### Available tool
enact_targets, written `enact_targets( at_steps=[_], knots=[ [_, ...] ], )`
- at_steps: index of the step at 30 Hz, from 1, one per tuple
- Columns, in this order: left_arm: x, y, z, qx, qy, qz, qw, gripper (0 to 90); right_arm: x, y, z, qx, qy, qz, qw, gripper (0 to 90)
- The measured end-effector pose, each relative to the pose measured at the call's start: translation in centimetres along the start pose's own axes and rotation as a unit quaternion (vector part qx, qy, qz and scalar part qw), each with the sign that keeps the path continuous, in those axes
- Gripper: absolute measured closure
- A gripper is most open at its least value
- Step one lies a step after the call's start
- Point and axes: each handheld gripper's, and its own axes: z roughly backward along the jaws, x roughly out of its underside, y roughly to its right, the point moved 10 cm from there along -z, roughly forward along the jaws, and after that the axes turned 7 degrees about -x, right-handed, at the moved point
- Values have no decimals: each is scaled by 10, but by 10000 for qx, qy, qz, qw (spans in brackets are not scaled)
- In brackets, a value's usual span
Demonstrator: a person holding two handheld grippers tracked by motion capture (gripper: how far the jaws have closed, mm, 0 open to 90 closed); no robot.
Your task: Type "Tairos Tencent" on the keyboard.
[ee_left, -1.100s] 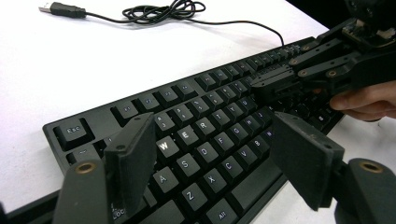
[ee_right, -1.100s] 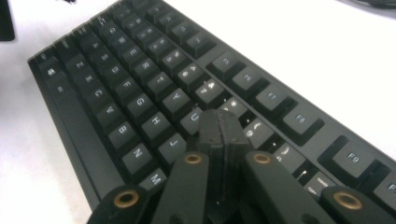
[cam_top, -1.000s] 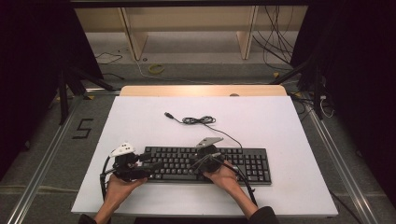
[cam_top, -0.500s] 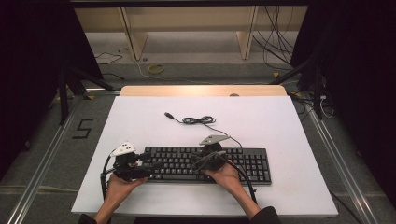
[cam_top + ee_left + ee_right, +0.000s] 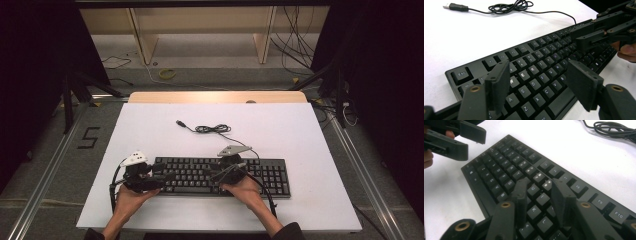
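The right gripper (image 5: 227, 172) has just been opening its jaws over the middle keys of the flat black plastic keyboard (image 5: 220, 176), gripping nothing, so a key press looks finished. The left gripper (image 5: 157, 177) hovers apart-jawed at the left end. The keyboard lies near the table's front edge, long axis left to right, cable trailing far.

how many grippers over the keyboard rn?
2. The left gripper sits over the left end of the keyboard, jaws open; the right gripper is over its middle keys, jaws just opened, nothing between them.
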Motion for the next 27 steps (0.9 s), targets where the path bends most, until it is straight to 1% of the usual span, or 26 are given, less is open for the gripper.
enact_targets(
  at_steps=[2,8,10,12,15,16,17,18,19,20,21,22,23,27],
  knots=[
    [-1,0,-1,4,-19,-47,10000,398,0,0,3,3,30,6,10000,624],
    [-3,5,-5,75,-45,-87,9999,478,2,1,10,-42,95,-59,9999,545],
    [-3,4,-6,71,-82,-130,9999,515,2,0,12,-61,114,-65,9999,512],
    [-4,4,-7,72,-95,-131,9998,549,2,0,13,-51,128,-71,9999,488],
    [-4,3,-10,40,-155,-167,9997,619,3,0,15,-38,153,-77,9998,443],
    [-3,3,-12,31,-201,-202,9996,665,4,0,15,-27,137,-91,9999,431],
    [-2,3,-13,9,-252,-234,9994,665,4,0,16,-24,131,-113,9998,421],
    [-2,3,-15,-10,-285,-221,9993,685,4,0,16,-19,136,-92,9999,416],
    [-1,3,-16,-18,-342,-256,9991,732,5,0,18,-11,146,-79,9999,408],
    [-1,3,-18,-10,-364,-285,9989,732,5,0,18,-11,146,-79,9999,408],
    [-2,4,-19,-13,-374,-299,9989,777,5,0,19,-14,165,-90,9998,401],
    [-2,4,-20,-22,-397,-327,9987,798,6,0,20,-13,168,-90,9998,397],
    [-2,4,-22,-38,-422,-349,9985,798,6,0,20,-13,168,-90,9998,397],
    [-2,6,-28,-14,-506,-443,9977,883,7,0,22,-12,187,-116,9998,391]
  ],
)
